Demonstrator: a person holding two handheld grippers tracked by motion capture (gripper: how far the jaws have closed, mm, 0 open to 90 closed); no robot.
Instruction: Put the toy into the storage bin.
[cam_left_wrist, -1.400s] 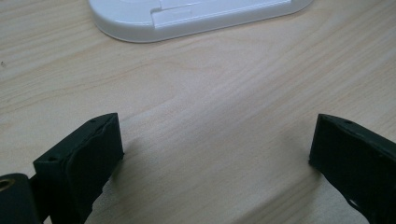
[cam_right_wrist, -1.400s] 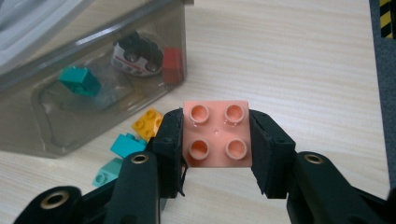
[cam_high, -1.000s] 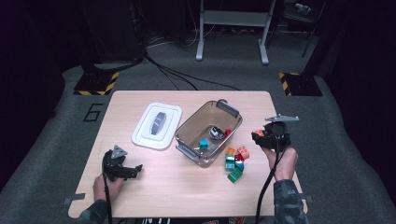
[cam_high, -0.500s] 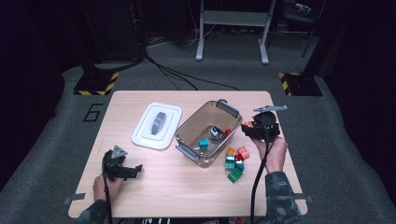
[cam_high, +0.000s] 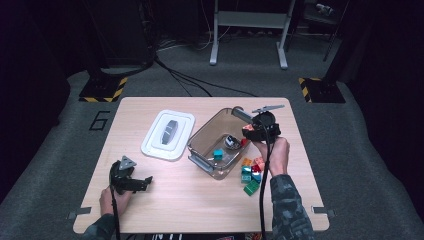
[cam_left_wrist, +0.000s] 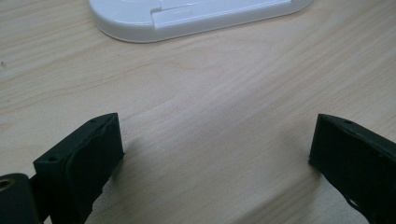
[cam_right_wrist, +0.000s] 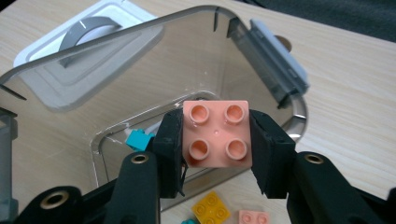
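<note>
My right gripper (cam_right_wrist: 215, 136) is shut on a salmon-pink four-stud brick (cam_right_wrist: 216, 134), held over the near rim of the clear plastic bin (cam_right_wrist: 275, 63). In the high view that gripper (cam_high: 252, 131) hovers at the bin's (cam_high: 205, 131) right edge. Inside the bin lie a teal brick (cam_high: 218, 154), a red piece and a dark object. Loose bricks (cam_high: 251, 172) in orange, teal, red and green sit on the table right of the bin. My left gripper (cam_high: 140, 182) rests open on the wood at the front left; its jaws (cam_left_wrist: 212, 154) stand wide apart with bare table between them.
The bin's white lid (cam_high: 168, 133) lies flat on the table left of the bin; its edge (cam_left_wrist: 196, 18) shows ahead of my left gripper. A yellow brick (cam_right_wrist: 211, 209) and a pink one (cam_right_wrist: 253, 217) lie below the right gripper. The wooden table (cam_high: 200, 210) has bare room along the front.
My right gripper has carried the pink brick leftward from the table's right side to the bin's rim. The left gripper has stayed put.
</note>
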